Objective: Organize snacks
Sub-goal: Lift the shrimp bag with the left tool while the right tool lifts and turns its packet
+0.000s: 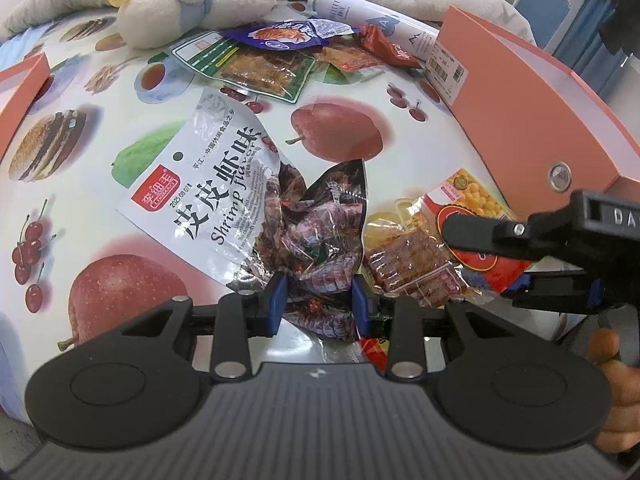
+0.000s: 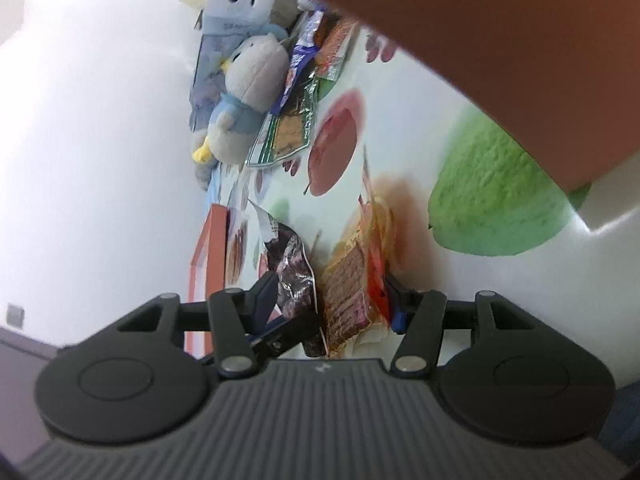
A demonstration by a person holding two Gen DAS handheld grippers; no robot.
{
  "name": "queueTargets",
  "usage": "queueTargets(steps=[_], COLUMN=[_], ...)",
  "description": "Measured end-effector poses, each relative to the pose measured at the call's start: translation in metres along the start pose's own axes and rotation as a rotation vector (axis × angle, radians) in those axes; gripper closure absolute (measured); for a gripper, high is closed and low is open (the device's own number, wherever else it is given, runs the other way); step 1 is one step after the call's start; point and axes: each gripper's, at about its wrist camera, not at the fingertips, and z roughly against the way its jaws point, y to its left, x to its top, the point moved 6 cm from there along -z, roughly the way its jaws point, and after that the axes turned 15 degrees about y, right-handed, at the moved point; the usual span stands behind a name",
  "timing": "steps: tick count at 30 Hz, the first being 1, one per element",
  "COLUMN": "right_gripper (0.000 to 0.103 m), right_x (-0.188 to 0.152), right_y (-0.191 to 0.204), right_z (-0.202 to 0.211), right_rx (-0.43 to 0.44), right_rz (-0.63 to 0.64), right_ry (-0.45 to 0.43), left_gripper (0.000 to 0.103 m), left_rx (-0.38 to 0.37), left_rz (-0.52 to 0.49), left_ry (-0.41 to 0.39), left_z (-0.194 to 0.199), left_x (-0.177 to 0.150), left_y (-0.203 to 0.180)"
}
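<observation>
Crinkly foil: my left gripper [image 1: 319,305] pinches the near end of the shrimp snack bag [image 1: 224,196] on the table [image 1: 404,80]; it may slip.
Right gripper [image 2: 352,300]: fingers around the yellow snack pack [image 2: 352,280], closing on it; I risk dragging both bags.
Orange box [image 1: 532,104]: far right.

Left wrist view: sits behind the left gripper [image 1: 319,304], looks forward and down, close over the table [image 1: 400,184]; horizon roughly level; right gripper [image 1: 476,236] enters from the right edge. Right wrist view: low, near the table [image 2: 400,92], rolled about a quarter turn, surface running upright; shared: shrimp snack bag [image 1: 224,196] [image 2: 292,264], orange box [image 1: 520,92] [image 2: 460,40], plush toy [image 1: 192,4] [image 2: 244,100].
</observation>
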Motion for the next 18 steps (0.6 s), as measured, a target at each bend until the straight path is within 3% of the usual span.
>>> queueTargets(steps=[5,8,13,18], right_gripper=[0.057,0.083,0.084,0.092], right_x=[0.001,0.000,-0.003,-0.004], right_y=[0.004,0.003,0.013,0.035], right_z=[-0.010,-0.015,-0.009,0.003], right_rx=[-0.032,-0.091,-0.171,-0.247], right_rz=[0.007,0.014,0.089,0.197], right_ry=[0.019,0.029,0.020,-0.013], left_gripper=[0.064,0.064,0.064,0.064], left_rx=[0.012,0.009,-0.002,-0.019], left_rz=[-0.003,0.012,0.049,0.079], left_ry=[0.012,0.015,0.017,0.006], left_z=[-0.001,-0.001,0.004,0.016], left_x=[0.002,0.004,0.008,0.015], left_y=[-0.002,-0.003,0.000,0.002])
